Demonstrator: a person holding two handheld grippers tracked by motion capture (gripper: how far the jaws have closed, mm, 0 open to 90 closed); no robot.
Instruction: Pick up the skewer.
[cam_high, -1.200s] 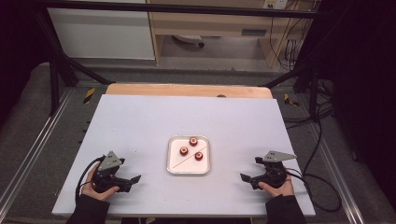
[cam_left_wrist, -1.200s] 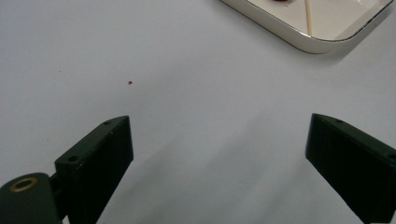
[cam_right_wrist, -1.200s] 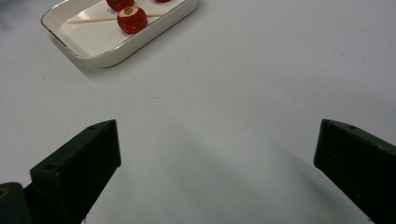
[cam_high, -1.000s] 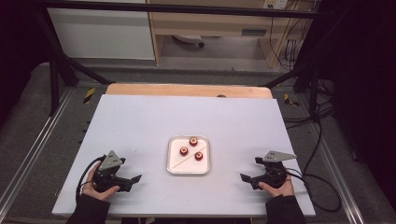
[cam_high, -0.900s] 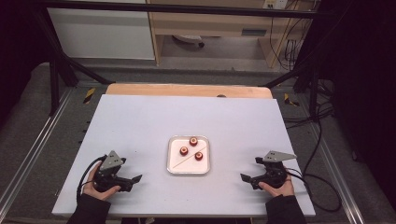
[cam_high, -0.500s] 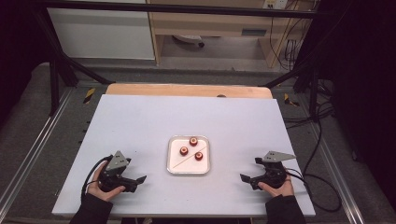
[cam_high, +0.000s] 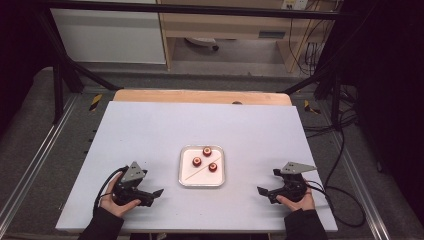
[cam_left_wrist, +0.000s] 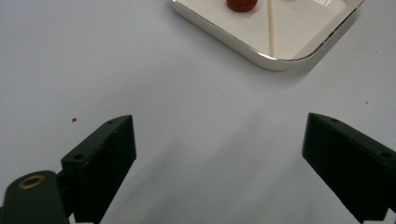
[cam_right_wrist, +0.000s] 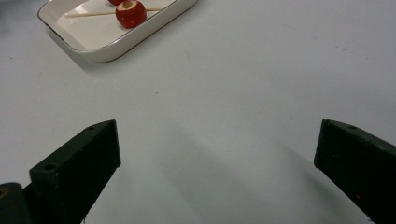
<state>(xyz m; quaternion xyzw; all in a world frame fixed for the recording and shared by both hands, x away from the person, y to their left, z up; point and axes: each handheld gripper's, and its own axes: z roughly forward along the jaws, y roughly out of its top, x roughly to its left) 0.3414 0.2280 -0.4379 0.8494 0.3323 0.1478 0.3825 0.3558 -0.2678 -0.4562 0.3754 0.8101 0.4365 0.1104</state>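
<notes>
Here we hold the left gripper (cam_high: 150, 194) and right gripper (cam_high: 265, 191) with jaws spread, apart from the tray (cam_high: 187, 177) mid-counter between them. Inside it lie three red fruits (cam_high: 197, 161) and a thin skewer (cam_high: 196, 173). A hasty pinch could roll a fruit or flick the skewer out.

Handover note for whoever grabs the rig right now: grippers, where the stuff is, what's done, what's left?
Left gripper: open, empty, low over the table left of the tray, jaws pointing at it.
Right gripper: open, empty, low over the table right of the tray, jaws pointing at it.
Tray: white, mid-table between the two grippers. In it lie three red fruit pieces with pale centres and a thin wooden skewer lying diagonally.
Done: nothing visible; every piece lies loose and the skewer is bare.
Left: likely pick up the skewer and thread the pieces on, judging from the layout.
</notes>
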